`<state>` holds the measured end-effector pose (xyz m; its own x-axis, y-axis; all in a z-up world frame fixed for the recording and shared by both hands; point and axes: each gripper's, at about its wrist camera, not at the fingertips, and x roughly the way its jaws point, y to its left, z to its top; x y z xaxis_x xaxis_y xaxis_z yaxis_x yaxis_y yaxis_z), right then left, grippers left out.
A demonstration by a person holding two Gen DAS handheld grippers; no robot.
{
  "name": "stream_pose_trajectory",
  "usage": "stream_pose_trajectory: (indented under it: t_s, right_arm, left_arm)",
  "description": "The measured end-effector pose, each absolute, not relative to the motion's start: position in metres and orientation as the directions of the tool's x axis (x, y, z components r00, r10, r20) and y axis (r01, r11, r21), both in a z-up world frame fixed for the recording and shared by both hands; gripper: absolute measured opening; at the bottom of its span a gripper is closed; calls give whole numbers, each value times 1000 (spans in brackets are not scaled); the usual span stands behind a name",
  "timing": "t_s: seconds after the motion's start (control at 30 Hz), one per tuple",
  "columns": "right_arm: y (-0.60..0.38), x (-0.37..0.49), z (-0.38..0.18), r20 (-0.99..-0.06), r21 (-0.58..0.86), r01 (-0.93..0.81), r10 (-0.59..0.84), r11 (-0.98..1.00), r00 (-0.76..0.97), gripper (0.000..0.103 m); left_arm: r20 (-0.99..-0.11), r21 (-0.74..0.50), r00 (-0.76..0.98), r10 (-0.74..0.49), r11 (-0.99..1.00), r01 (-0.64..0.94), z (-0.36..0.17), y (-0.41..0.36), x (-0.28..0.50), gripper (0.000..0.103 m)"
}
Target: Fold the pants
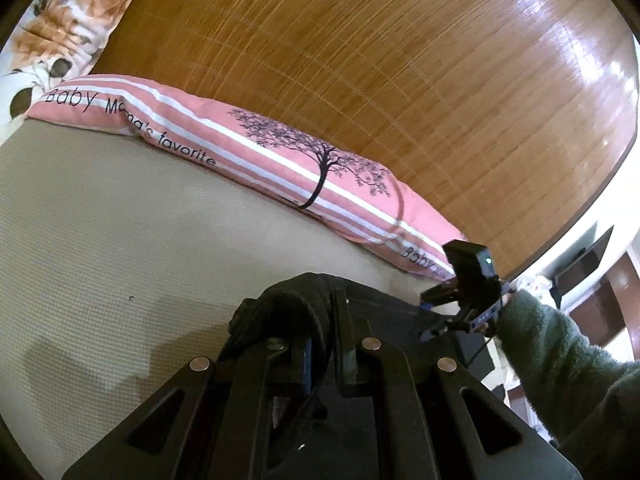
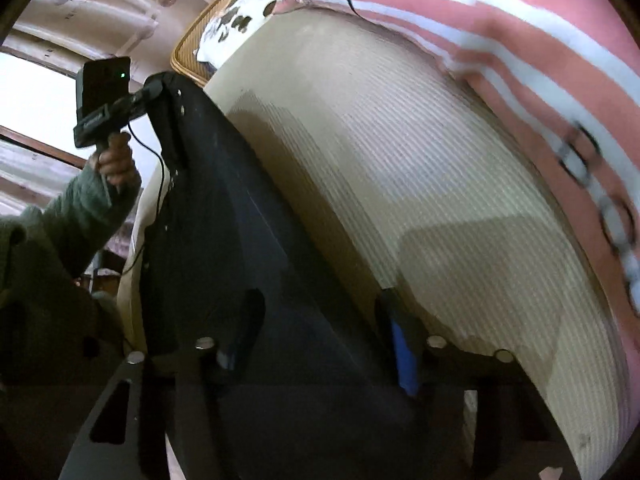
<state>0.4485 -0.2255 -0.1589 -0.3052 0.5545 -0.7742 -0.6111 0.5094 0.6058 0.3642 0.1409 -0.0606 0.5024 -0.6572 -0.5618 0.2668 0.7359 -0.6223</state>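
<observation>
The dark pants (image 1: 384, 312) hang stretched between the two grippers above a beige ribbed mattress (image 1: 100, 208). In the left wrist view, the left gripper (image 1: 322, 344) has its fingers drawn close together on a bunched corner of the dark fabric (image 1: 280, 308), which bulges up and to the left of the fingers. From there a taut edge of the pants runs off to the right toward the right gripper (image 1: 448, 320), which pinches the far corner just in front of the person's green fleece sleeve (image 1: 560, 360). In the right wrist view, the pants (image 2: 240, 240) fill the space between the right gripper's fingers (image 2: 404, 356), which sit fairly far apart with the cloth spread between them, so it is hard to tell how firmly they clamp it. The long axis of the fabric runs from this gripper up and to the left, narrowing toward the left gripper (image 2: 160, 84), where the upper corner is caught. Beyond the mattress lies a pink and white striped pillow (image 1: 248, 148) printed with a tree and lettering, resting along the edge of a woven bamboo mat (image 1: 360, 60), with a floral cloth (image 1: 72, 20) near its far end.
</observation>
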Motion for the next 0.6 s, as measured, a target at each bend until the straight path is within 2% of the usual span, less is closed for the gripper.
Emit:
stream_pose_trajectory:
  t_s: [0.03, 0.27, 0.43, 0.6]
  right_arm:
    - [-231, 447, -159, -782, 598, -613, 545, 517, -303, 41]
    - [-264, 434, -154, -822, 543, -624, 508, 563, -257, 35]
    - [-282, 431, -151, -850, 502, -612, 481, 611, -216, 14]
    - [-281, 420, -140, -893, 408, -621, 434, 670, -118, 12]
  left_arm:
    - [-568, -616, 503, -652, 741, 265, -61, 141, 365, 8]
    - [-602, -591, 510, -615, 772, 234, -73, 138, 374, 8]
    - [-633, -562, 513, -580, 800, 211, -82, 135, 381, 8]
    - [-668, -491, 533, -520, 846, 210, -85, 124, 381, 8]
